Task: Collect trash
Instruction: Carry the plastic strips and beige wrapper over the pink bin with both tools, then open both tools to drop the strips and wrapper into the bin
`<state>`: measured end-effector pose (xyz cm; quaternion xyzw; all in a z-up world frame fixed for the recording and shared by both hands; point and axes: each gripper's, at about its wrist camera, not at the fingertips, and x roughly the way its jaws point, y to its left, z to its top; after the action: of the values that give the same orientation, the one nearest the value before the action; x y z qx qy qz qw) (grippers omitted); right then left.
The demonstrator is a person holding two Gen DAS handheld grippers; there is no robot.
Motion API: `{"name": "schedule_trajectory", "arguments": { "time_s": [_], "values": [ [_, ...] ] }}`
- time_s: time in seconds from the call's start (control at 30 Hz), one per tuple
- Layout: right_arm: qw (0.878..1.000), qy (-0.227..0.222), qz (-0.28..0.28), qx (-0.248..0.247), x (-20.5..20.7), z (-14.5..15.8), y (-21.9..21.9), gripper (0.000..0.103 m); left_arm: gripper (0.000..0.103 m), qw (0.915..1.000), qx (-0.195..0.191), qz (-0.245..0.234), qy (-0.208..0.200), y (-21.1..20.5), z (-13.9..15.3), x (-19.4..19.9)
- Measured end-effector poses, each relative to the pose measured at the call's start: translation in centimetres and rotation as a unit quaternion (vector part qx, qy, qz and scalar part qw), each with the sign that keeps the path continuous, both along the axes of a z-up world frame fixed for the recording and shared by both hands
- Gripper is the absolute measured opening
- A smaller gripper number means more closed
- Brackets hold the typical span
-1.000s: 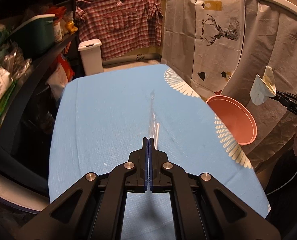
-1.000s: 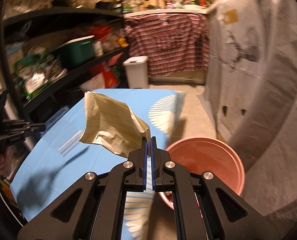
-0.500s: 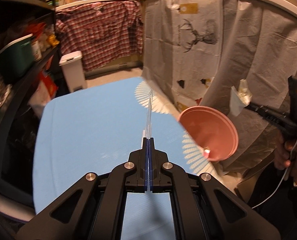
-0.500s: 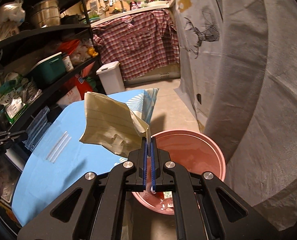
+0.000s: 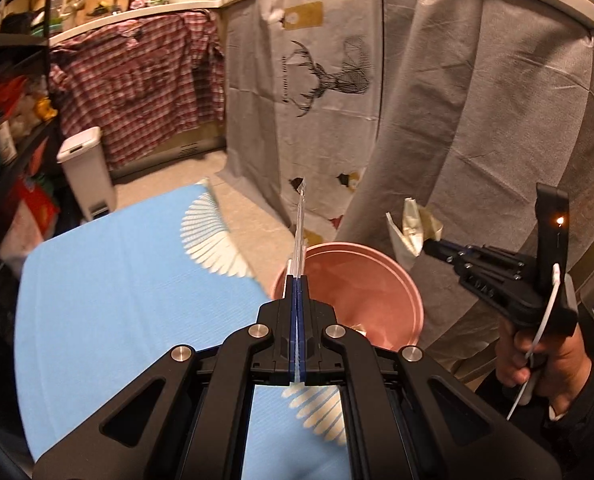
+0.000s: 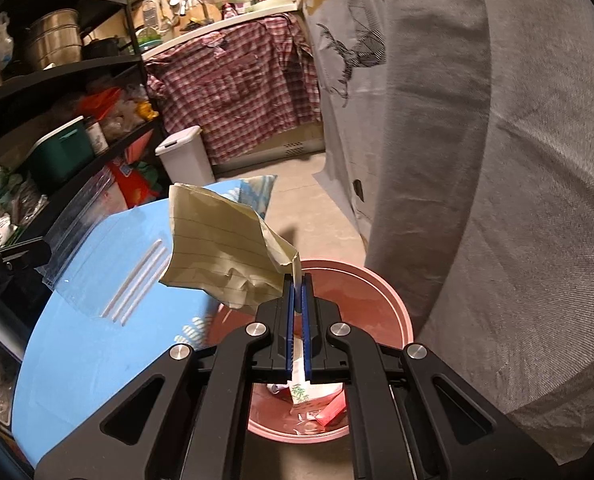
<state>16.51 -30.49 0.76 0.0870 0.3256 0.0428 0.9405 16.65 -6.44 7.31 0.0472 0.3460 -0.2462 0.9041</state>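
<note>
Crumpled lined paper point(image 6: 225, 256) is pinched in the closed right gripper point(image 6: 296, 284), above the pink bucket point(image 6: 393, 304) that holds scraps; the left gripper point(image 5: 296, 280), also closed, grips a clear plastic bag point(image 6: 97, 252) over the blue table point(image 5: 117, 280); a white bin point(image 5: 87, 172) stands farther back.

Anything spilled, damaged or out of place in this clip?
Nothing stands out. The right gripper holds crumpled lined paper above the pink bin, and the left gripper pinches a clear plastic bag. No spills show on the floor.
</note>
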Motion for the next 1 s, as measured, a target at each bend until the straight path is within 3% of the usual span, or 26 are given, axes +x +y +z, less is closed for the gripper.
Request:
{"name": "schedule_trajectory", "arguments": {
  "time_s": [0.43, 0.77, 0.87, 0.9, 0.93, 1.0],
  "values": [
    [1.0, 0.019, -0.011, 0.0, 1.9, -1.6, -1.1, 0.004, 0.0, 0.9992, -0.001, -0.03, 0.026, -5.4, -3.1, 3.4],
    [1.0, 0.025, -0.011, -0.007, 3.0, -2.2, -0.8, 0.004, 0.0, 0.9985, 0.003, -0.038, 0.039, -7.1, -5.2, 5.1],
    [0.999, 0.027, -0.016, -0.018, 3.2, -2.3, -0.7, 0.009, 0.002, 0.9981, 0.002, -0.037, 0.049, -7.2, -5.6, 5.6],
    [0.999, 0.03, -0.016, -0.019, 3.3, -2.4, -0.7, 0.016, 0.008, 0.9978, 0.001, -0.036, 0.055, -7.2, -5.8, 5.8],
    [0.999, 0.033, -0.019, -0.019, 3.5, -2.5, -0.6, 0.034, 0.019, 0.9977, 0.0, -0.034, 0.059, -7.2, -5.9, 6.0],
    [0.999, 0.031, -0.025, -0.021, 3.4, -2.5, -0.6, 0.055, 0.031, 0.9981, 0.0, -0.027, 0.055, -6.8, -5.9, 5.9]
  ]
}}
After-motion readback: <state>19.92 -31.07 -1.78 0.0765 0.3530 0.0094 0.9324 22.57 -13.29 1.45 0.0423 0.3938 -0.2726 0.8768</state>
